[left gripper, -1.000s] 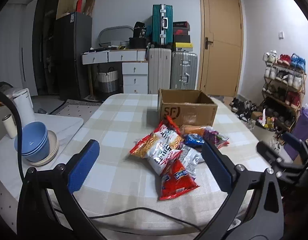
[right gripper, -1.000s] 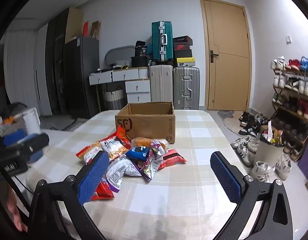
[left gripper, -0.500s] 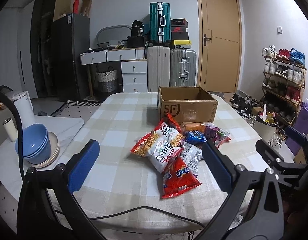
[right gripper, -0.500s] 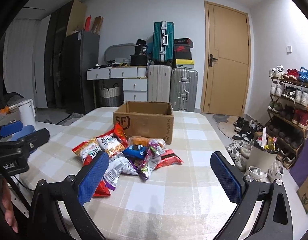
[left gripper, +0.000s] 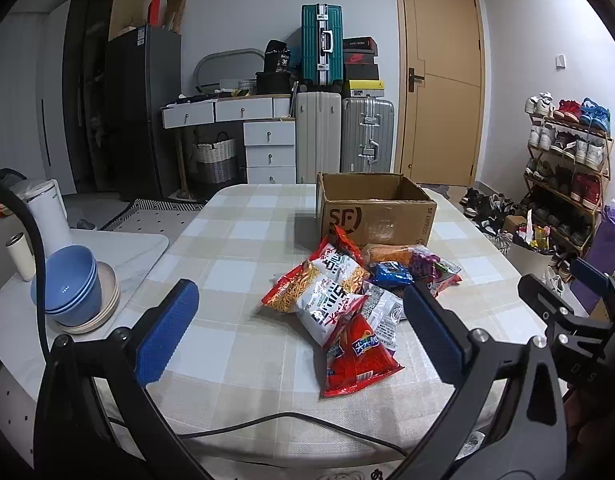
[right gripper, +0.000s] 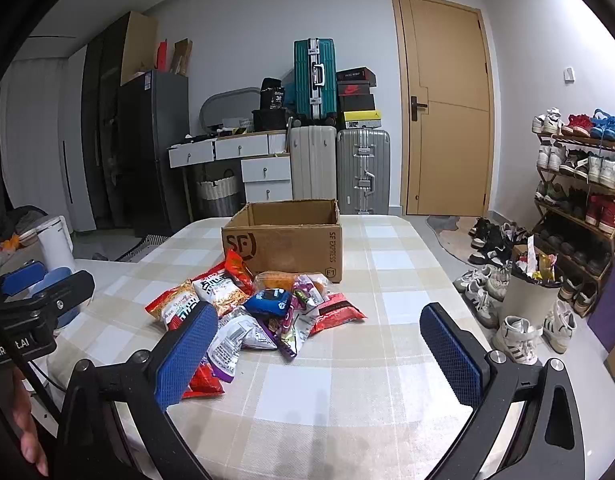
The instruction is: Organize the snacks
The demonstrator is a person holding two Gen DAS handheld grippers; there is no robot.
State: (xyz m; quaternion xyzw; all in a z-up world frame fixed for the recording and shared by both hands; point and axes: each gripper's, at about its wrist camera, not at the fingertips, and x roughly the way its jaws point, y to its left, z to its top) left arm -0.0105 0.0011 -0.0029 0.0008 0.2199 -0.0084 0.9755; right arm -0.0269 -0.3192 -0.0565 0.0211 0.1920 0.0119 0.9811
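Observation:
A pile of snack bags (left gripper: 347, 292) lies on the checked table (left gripper: 235, 272), in front of an open cardboard box (left gripper: 377, 210) marked SF. A red bag (left gripper: 357, 354) lies nearest me, with a blue packet (left gripper: 389, 274) and a purple one (left gripper: 429, 262) behind. My left gripper (left gripper: 303, 332) is open and empty, above the table's near edge. In the right wrist view the pile (right gripper: 259, 312) and the box (right gripper: 285, 238) show too. My right gripper (right gripper: 319, 348) is open and empty, near the pile's right side.
Blue bowls (left gripper: 67, 284) on a plate and a white kettle (left gripper: 47, 208) stand on a side table at the left. A black cable (left gripper: 287, 420) crosses the table's near edge. A bin (right gripper: 527, 300) and a shoe rack (right gripper: 579, 200) stand at the right.
Both grippers have drifted slightly, so the pile and box sit a little differently in view. Both stay open and empty. The snacks have not moved.

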